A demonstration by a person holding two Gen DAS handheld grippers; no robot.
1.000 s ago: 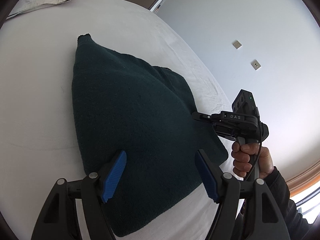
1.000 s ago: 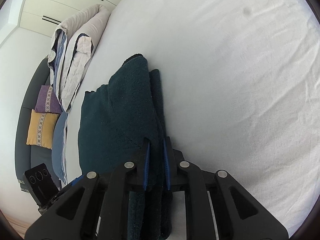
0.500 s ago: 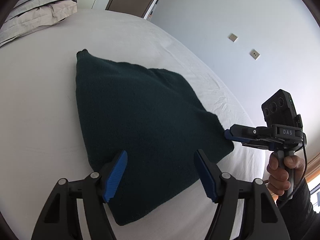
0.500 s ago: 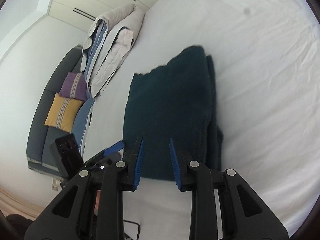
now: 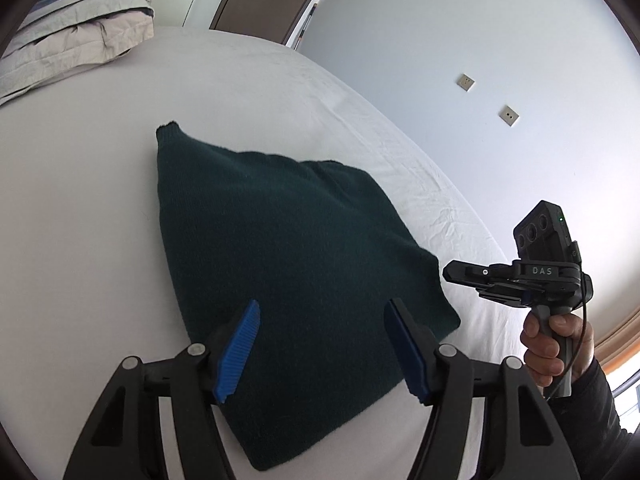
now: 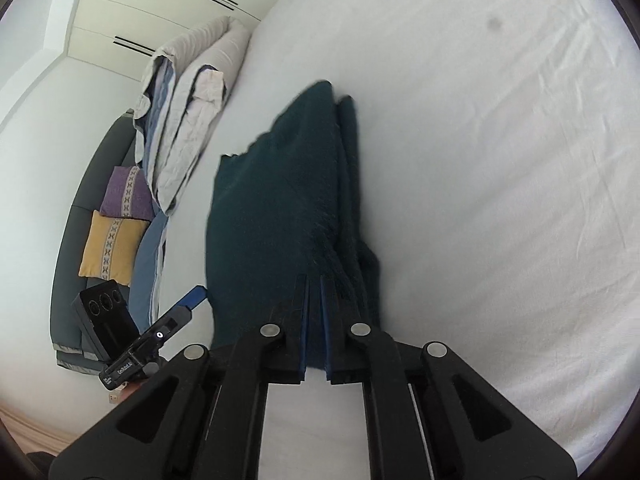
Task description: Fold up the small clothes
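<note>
A dark green knitted garment lies folded on the white bed; it also shows in the right wrist view. My left gripper is open and empty, hovering just above the garment's near edge. My right gripper has its blue pads nearly together with a thin gap, over the garment's near corner. In the left wrist view the right gripper is off the garment's right corner, apart from the cloth and holding nothing.
The white bed sheet spreads wide to the right. Folded bedding lies at the bed's head, also in the left wrist view. A grey sofa with yellow and purple cushions stands beyond.
My right gripper let go of the garment's edge, drew back off the cloth, opened, then narrowed its jaws again. The garment now lies flat. My left gripper stayed open.
</note>
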